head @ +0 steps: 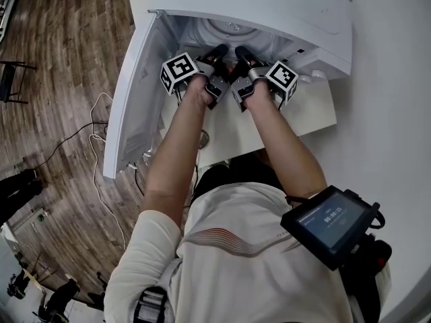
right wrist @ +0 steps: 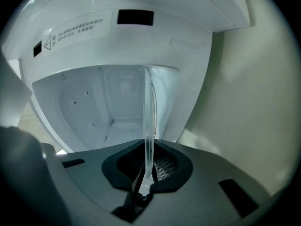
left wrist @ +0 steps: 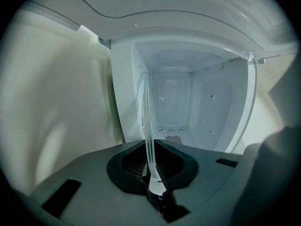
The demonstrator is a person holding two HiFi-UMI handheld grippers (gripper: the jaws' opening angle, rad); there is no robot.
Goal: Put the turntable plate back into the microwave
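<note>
While the microwave (head: 269, 5) stands with its door (head: 135, 93) swung wide to your left, the mouth of the oven is open to you. The door's inner face lines the left side of the approach. The right frame of the opening lies just beside your right gripper (head: 241, 52). Both grippers sit close together at the mouth, above the white table (head: 310, 113), tips angled toward each other. Past them both gripper views show the bare cavity (left wrist: 188, 102): plain back wall, side walls and floor, with room on either side of the glass.

The turntable plate (left wrist: 149, 126) is in your grip, not on the oven floor. In the left gripper view it runs edge-on as a thin clear strip, upright, from between the jaws toward the cavity. The left gripper (left wrist: 154, 175) is nearly closed, and its pads clamp the rim. In the right gripper view the plate (right wrist: 148, 126) shows the same way, with the right gripper (right wrist: 146, 175) likewise pinched onto the rim. How far the far edge reaches inside cannot be judged. The head view does not show the clear glass plainly.
</note>
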